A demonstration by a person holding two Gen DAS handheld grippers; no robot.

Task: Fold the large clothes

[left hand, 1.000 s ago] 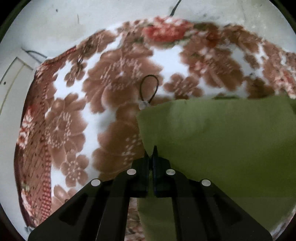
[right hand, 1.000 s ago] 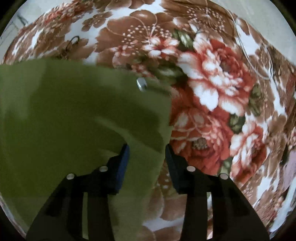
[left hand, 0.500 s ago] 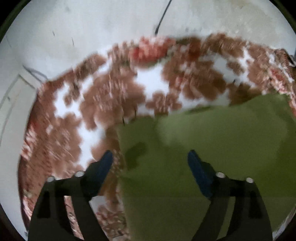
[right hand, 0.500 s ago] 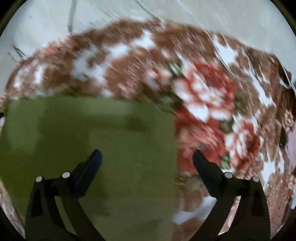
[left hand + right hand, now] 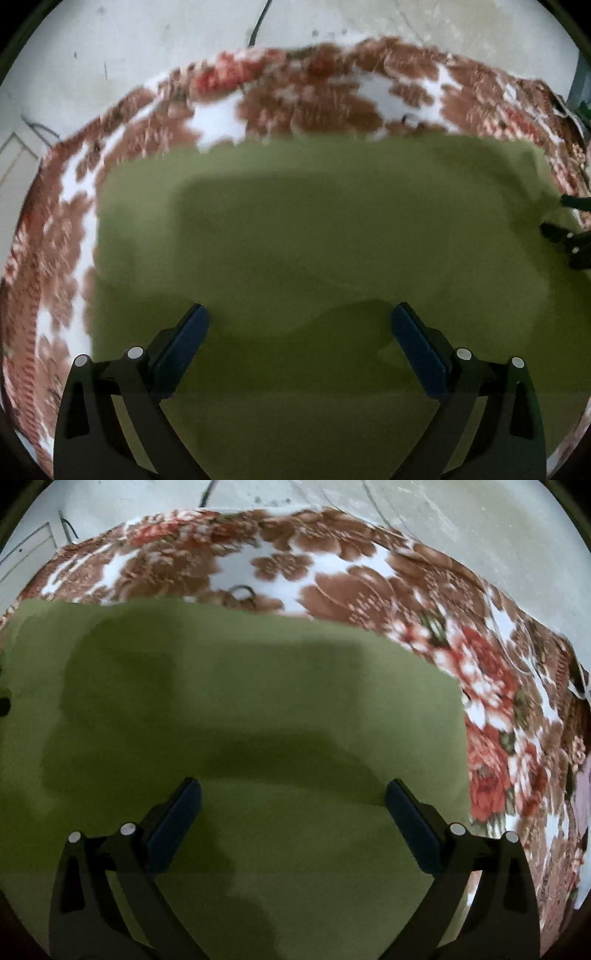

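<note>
An olive green garment [image 5: 314,221] lies spread flat on a floral blanket [image 5: 303,107], with a folded layer showing as a raised edge. My left gripper [image 5: 299,314] hovers over it, its jaws opening wide, and no cloth is between the blue pads. In the right wrist view the same green garment [image 5: 240,686] fills the middle. My right gripper [image 5: 293,786] stands open above it and holds nothing. The right gripper's black fingertips [image 5: 569,240] show at the right edge of the left wrist view.
The brown, white and red blanket [image 5: 332,579] reaches past the garment on the far side and to the right. A thin black cord loop [image 5: 242,592] lies on it at the garment's far edge. Pale floor [image 5: 147,44] with a dark cable [image 5: 258,22] lies beyond.
Both grippers let go of the green garment's corners and opened wide. Both have pulled back, so the garment now lies flat and fills more of each view.
</note>
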